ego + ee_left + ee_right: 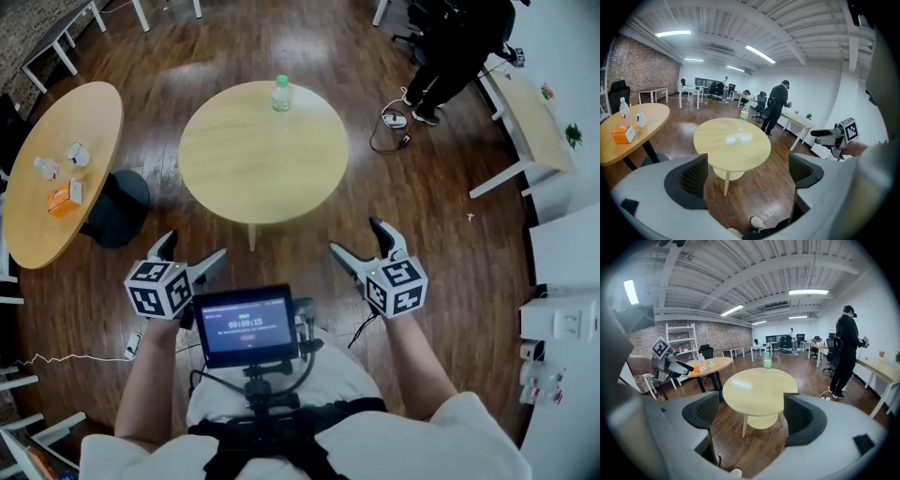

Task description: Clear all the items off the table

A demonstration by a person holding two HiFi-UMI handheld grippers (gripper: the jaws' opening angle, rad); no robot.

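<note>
One clear plastic bottle with a green cap (281, 94) on the round pale wooden table (216, 178).
It stands upright, long axis vertical, cap up, at the table's far rim, upper centre of the head view. Two claws sit below it in the frame, the left claw (192, 248) at lower left and the right claw (356, 239) at lower right. Both forearms reach forward, with the claws tipped slightly down toward the table. Each has its jaws apart with nothing between them.
</note>
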